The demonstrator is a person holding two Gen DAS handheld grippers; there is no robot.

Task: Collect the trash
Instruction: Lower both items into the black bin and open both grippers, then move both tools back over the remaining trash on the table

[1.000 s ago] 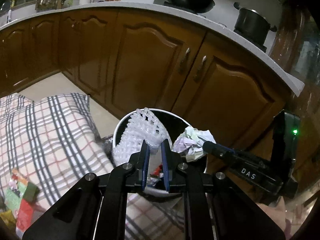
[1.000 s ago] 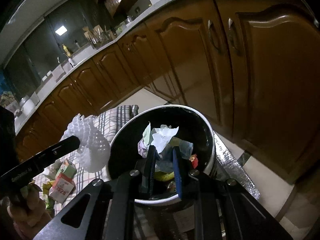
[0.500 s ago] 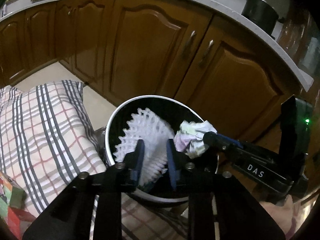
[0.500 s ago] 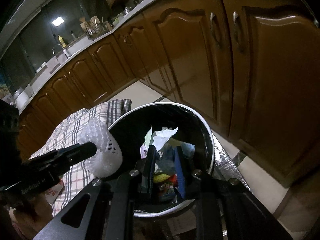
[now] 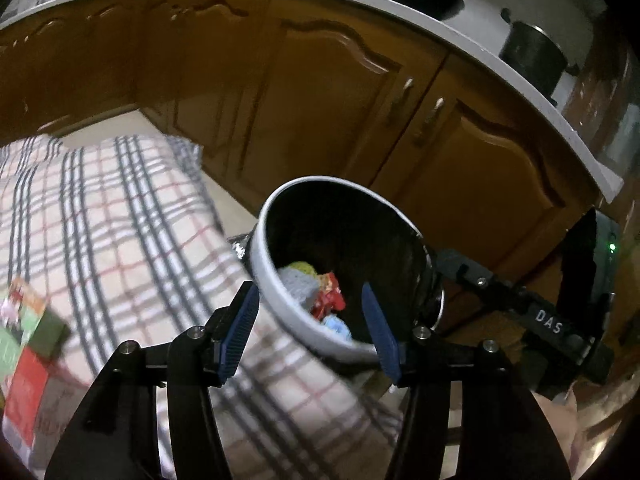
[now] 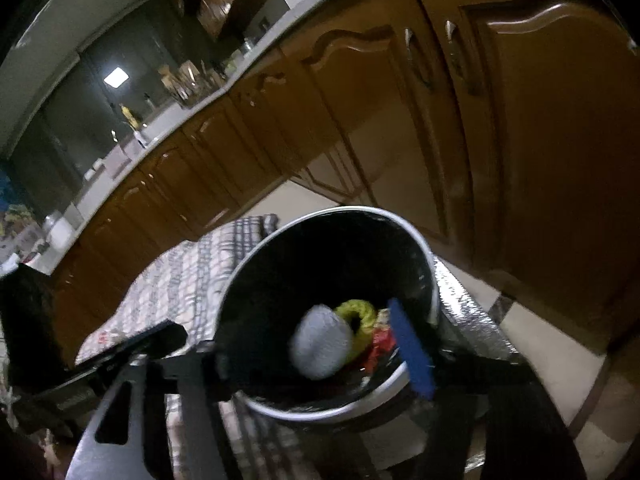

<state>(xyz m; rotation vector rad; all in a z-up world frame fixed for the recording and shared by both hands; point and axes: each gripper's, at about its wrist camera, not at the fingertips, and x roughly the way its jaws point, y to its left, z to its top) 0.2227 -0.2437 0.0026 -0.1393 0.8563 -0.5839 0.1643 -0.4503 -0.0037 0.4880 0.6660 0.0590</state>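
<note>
Left claw (image 5: pixel 310 322) spread, jaws just opened, nothing pinched; bin (image 5: pixel 280 280) rim straight ahead and just below the tips, heap of trash (image 5: pixel 326 300) down inside. Right claw (image 6: pixel 320 356) likewise spread, just opened, empty, hanging over the bin (image 6: pixel 280 240) mouth with a pale wad (image 6: pixel 322 342) blurred below it. Next pickings probably lie back and left of the left claw: cartons (image 5: pixel 28 340) on the plaid cloth (image 5: pixel 120 220). Left claw nearer.
</note>
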